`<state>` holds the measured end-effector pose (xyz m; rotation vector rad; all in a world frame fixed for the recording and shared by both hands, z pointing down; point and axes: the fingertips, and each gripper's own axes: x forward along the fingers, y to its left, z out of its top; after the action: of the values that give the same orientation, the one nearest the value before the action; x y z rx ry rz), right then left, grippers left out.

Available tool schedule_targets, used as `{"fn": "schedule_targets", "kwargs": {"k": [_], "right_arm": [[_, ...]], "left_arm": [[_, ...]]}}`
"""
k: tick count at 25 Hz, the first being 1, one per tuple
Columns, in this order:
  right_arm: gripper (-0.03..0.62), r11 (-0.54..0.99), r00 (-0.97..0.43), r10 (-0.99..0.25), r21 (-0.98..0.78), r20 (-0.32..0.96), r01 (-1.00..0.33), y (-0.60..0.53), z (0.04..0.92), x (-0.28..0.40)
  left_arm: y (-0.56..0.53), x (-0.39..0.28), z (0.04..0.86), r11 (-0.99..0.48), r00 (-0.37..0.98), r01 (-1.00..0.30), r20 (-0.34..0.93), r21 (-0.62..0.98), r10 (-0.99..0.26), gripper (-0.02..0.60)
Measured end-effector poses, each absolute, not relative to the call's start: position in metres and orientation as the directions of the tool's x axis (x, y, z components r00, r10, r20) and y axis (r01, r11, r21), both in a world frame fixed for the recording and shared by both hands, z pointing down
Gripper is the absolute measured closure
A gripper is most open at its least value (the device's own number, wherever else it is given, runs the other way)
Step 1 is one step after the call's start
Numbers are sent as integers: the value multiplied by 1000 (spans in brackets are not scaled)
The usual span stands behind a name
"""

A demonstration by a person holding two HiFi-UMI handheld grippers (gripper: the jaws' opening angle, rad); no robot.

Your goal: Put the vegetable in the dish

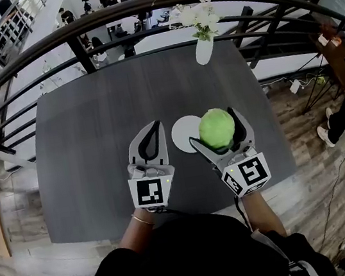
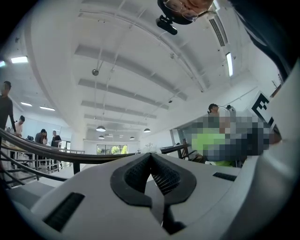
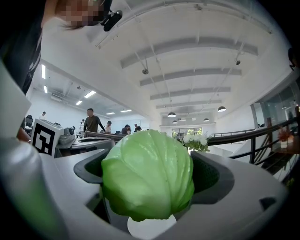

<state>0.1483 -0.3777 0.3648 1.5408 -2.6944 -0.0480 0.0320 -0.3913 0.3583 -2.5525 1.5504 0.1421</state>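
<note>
- Here, the right gripper (image 1: 219, 134) has its two jaws pinching a round, pale-green cabbage head (image 1: 215, 127), one jaw on each flank of it.
- In the right gripper view the cabbage head (image 3: 147, 173) fills the gap between the dark jaw pads of the right gripper (image 3: 150, 157). Its leafy ribs run up and over, and its top rises above the jaw tips.
- The flat round white dish (image 1: 184, 135) lies on the dark grey rectangular table top (image 1: 94, 133), just to the left of the held cabbage.
- In the head view the cabbage covers the dish's right edge. In the right gripper view a pale arc of the dish (image 3: 151, 228) shows directly under the cabbage.
- From these views I cannot tell whether the cabbage touches the dish.
- The left gripper (image 1: 155, 126) sits just left of the dish, near it but apart from it, over the bare table.
- Its jaws are pressed together at the tips with nothing between them. The left gripper view shows the left gripper (image 2: 151, 157) with its ribbed pads meeting in a point.
- At the far edge of the table stands a white vase of white flowers (image 1: 204, 41), well apart from both grippers.
- A black metal railing (image 1: 139, 6) curves behind the vase.
</note>
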Motion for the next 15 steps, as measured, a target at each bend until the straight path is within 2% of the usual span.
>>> {"fn": "schedule_targets", "kwargs": {"k": [15], "right_arm": [[75, 508, -506, -860, 12, 66, -862, -393, 401, 145]], "left_arm": [[-397, 27, 377, -441, 447, -894, -123, -72, -886, 578]]}}
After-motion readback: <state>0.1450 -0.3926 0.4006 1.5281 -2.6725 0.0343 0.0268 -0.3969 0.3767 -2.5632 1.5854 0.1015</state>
